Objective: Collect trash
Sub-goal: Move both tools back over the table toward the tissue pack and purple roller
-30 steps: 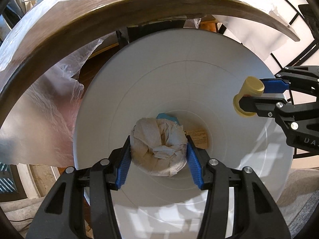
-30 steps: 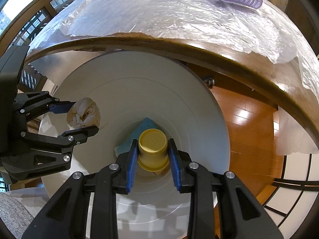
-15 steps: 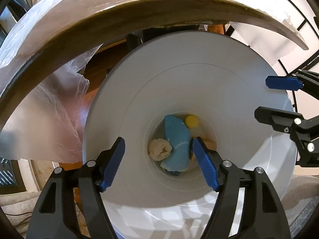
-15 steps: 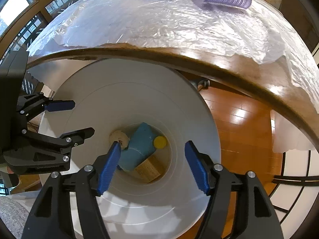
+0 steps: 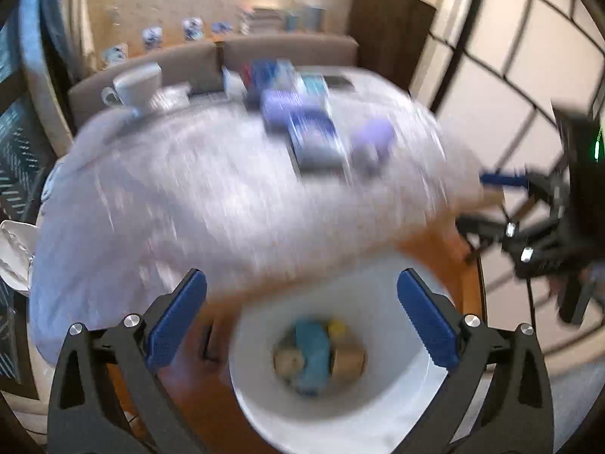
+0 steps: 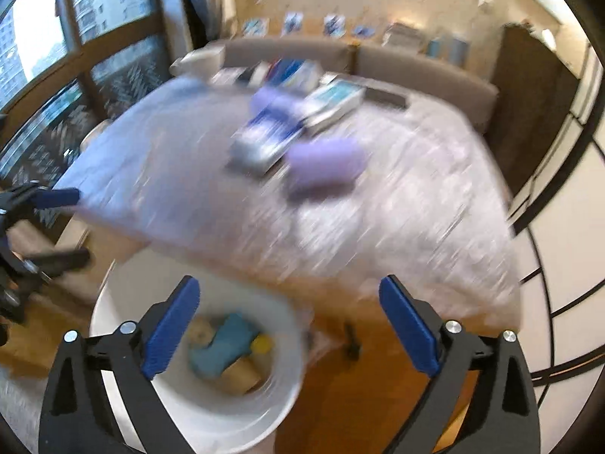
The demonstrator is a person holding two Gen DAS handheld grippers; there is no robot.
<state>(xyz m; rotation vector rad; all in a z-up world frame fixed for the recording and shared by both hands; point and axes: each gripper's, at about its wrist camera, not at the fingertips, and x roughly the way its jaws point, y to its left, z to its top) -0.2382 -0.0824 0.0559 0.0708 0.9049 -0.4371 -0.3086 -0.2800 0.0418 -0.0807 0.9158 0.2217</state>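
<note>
Both views are motion-blurred. The white bin [image 5: 264, 397] is taken as landmark; it stands on the wooden floor just below the edge of the plastic-covered table [image 5: 211, 196].

The left gripper [image 5: 302, 317] is seen with jaws spread wide, nothing between the blue pads; the jaws have just been opening. It is held above the bin, near the table edge. The right gripper [image 6: 289, 321] is likewise spread wide and empty, jaws just opened, held above the bin's far rim and the floor to the right of the bin.

Inside the bin, at the bottom, the trash is found: a crumpled tissue ball [image 5: 286, 359], a blue item [image 5: 312, 355], a small yellow cup [image 5: 336, 327] and a brown cardboard piece [image 5: 349, 359], all lying close together, touching or nearly so. The same pile is seen from the right wrist: tissue [image 6: 200, 331], blue item [image 6: 223, 344], yellow cup [image 6: 261, 343], cardboard [image 6: 242, 374].

Beyond the bin, on the table, a purple hair roller [image 6: 325, 166], a blurred blue-white packet [image 6: 264, 140] and further boxes are seen; details cannot be told. A white mug [image 5: 136, 83] stands at the far left of the tabletop.
</note>
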